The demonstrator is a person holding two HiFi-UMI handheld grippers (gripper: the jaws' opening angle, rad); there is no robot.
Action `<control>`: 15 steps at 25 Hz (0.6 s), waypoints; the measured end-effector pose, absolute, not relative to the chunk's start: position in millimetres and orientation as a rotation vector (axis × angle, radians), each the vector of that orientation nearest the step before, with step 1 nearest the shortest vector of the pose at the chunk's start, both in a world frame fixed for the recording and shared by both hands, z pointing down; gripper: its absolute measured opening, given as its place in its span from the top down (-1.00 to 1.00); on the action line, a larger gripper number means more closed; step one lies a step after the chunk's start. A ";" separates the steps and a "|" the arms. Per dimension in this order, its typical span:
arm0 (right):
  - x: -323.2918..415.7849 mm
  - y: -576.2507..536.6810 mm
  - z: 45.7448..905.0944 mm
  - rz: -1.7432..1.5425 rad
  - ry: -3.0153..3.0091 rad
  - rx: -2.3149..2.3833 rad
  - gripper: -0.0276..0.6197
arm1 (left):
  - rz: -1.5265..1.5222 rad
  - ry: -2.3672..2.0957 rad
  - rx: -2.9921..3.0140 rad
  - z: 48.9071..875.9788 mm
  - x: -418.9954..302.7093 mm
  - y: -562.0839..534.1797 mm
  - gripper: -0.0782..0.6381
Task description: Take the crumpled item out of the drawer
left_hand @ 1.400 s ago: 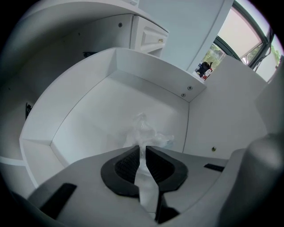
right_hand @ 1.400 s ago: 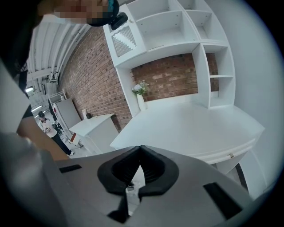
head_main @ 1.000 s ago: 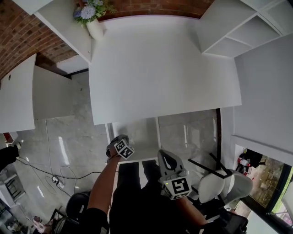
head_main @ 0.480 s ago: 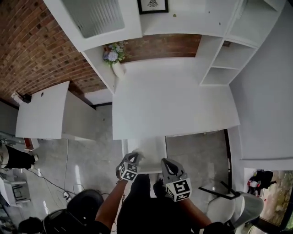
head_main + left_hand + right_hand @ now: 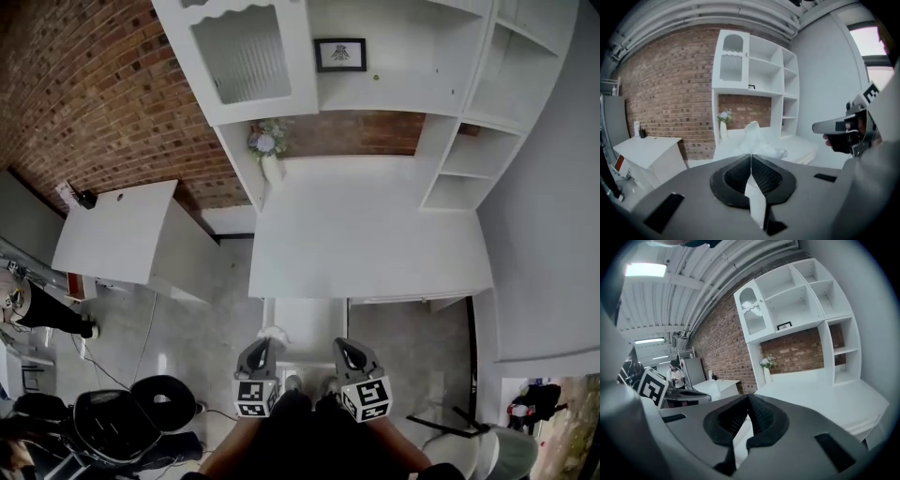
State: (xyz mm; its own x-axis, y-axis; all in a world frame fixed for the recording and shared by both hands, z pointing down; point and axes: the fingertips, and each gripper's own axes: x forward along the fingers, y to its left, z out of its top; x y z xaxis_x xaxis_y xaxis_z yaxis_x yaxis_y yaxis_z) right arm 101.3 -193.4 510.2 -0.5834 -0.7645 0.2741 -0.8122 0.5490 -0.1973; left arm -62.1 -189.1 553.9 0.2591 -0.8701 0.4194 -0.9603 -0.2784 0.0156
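Note:
The crumpled item is a pale, thin wad pinched in my left gripper, which is shut on it just in front of the open white drawer. In the left gripper view the wad sticks up out of the closed pads of the left gripper. My right gripper hovers beside it to the right, shut with nothing in it. In the right gripper view its pads meet at the tip of the right gripper. The drawer's inside looks bare.
The white desk carries a vase of flowers at its back left, with shelves to the right and a cabinet above. A white side table stands left. A black chair and cables are on the floor.
Both grippers have drawn back from the desk toward the person. The left one came out of the drawer with the crumpled item in it. The head view has tipped up toward the wall.

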 end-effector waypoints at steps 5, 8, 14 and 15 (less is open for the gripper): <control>100.0 -185.3 494.5 0.450 -2.607 1.379 0.87 | 0.355 -1.759 2.284 504.5 -72.4 -170.7 0.70; 98.5 -182.8 487.2 0.432 -2.594 1.402 0.87 | 0.318 -1.725 2.312 493.5 -74.4 -163.7 0.70; 87.8 -181.0 478.4 0.412 -2.576 1.431 0.87 | 0.279 -1.699 2.351 488.5 -83.3 -157.7 0.70; 85.2 -179.7 477.8 0.411 -2.573 1.429 0.87 | 0.273 -1.695 2.361 486.3 -83.7 -157.5 0.70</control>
State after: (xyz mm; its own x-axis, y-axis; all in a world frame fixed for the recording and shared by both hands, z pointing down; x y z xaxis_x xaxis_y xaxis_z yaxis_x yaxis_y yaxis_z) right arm 85.2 -179.7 477.8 -0.5262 -0.8035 0.2783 -0.8502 0.5026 -0.1564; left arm -83.7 -157.5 486.3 0.3169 -0.9070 0.2773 -0.9482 -0.3094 0.0714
